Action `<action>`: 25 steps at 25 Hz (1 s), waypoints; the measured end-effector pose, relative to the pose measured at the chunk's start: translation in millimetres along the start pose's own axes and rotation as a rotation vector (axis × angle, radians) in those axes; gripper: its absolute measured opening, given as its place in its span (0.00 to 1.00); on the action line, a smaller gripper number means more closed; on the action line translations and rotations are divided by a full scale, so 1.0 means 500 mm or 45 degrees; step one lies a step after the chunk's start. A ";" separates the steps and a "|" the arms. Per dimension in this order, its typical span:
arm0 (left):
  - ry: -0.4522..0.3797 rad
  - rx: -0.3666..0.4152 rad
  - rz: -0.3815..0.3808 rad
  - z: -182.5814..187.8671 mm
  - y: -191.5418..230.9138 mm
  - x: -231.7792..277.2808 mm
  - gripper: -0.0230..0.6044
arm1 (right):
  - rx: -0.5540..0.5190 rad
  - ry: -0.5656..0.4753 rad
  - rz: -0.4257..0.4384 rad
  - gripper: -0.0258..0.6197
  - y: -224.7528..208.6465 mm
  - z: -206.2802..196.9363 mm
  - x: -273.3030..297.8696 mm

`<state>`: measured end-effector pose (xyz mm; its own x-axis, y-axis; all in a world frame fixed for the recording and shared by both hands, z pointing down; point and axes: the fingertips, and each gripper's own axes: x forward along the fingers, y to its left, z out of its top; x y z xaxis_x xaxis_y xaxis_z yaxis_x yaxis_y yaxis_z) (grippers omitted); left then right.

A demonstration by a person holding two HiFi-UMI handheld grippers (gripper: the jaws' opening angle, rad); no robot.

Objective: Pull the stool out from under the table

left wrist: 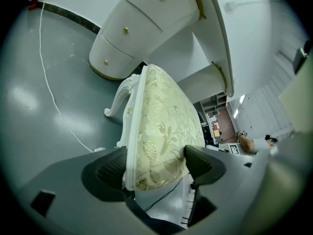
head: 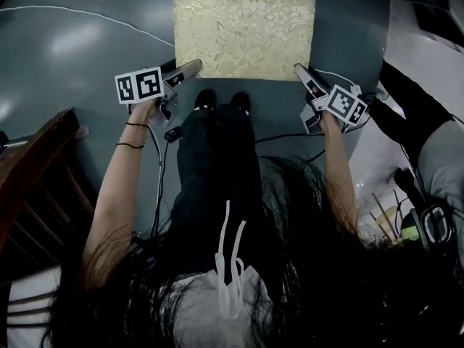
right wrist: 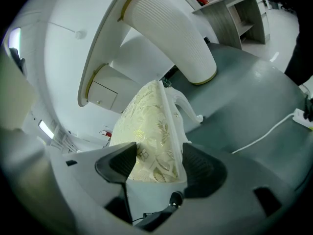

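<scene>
The stool [head: 244,31] has a gold floral cushion and a white carved frame, and it stands on the grey floor just in front of my feet. My left gripper [head: 193,69] is at its near left corner and my right gripper [head: 300,72] at its near right corner. In the left gripper view the jaws [left wrist: 154,168] are shut on the stool's edge [left wrist: 161,131], one pad on the white frame and one on the cushion. The right gripper [right wrist: 159,164] likewise clamps the stool's corner [right wrist: 146,131]. The white dressing table [left wrist: 146,28] [right wrist: 166,33] rises behind the stool.
A white cable [head: 87,13] runs across the floor at the left, and a power strip [right wrist: 304,117] lies at the right. A dark wooden chair [head: 36,187] stands at my left. Another person [head: 435,151] is at the right.
</scene>
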<state>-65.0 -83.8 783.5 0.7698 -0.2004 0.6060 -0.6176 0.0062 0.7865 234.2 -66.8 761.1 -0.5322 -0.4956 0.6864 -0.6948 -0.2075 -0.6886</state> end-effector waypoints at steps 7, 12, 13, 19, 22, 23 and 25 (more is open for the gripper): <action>-0.048 0.090 0.090 0.010 0.004 -0.015 0.63 | -0.050 -0.029 -0.077 0.51 0.006 0.005 -0.009; -0.118 0.201 0.136 0.028 -0.034 -0.047 0.63 | -0.126 -0.052 -0.109 0.51 0.034 -0.001 -0.037; -0.140 0.227 0.134 0.037 -0.049 -0.056 0.63 | -0.133 -0.060 -0.105 0.51 0.045 -0.001 -0.046; -0.230 0.332 0.102 0.091 -0.150 -0.109 0.63 | -0.233 -0.122 -0.078 0.51 0.132 0.017 -0.091; -0.266 0.355 0.105 0.100 -0.202 -0.143 0.63 | -0.302 -0.137 -0.059 0.51 0.192 0.021 -0.122; -0.277 0.358 0.102 0.097 -0.221 -0.156 0.63 | -0.319 -0.139 -0.047 0.51 0.213 0.019 -0.135; -0.298 0.357 0.099 0.092 -0.258 -0.181 0.63 | -0.355 -0.147 -0.019 0.51 0.256 0.020 -0.159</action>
<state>-62.5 -111.6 621.8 0.6812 -0.4290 0.5932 -0.7177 -0.2317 0.6567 192.1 -62.4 616.1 -0.4737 -0.5900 0.6539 -0.8166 0.0161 -0.5770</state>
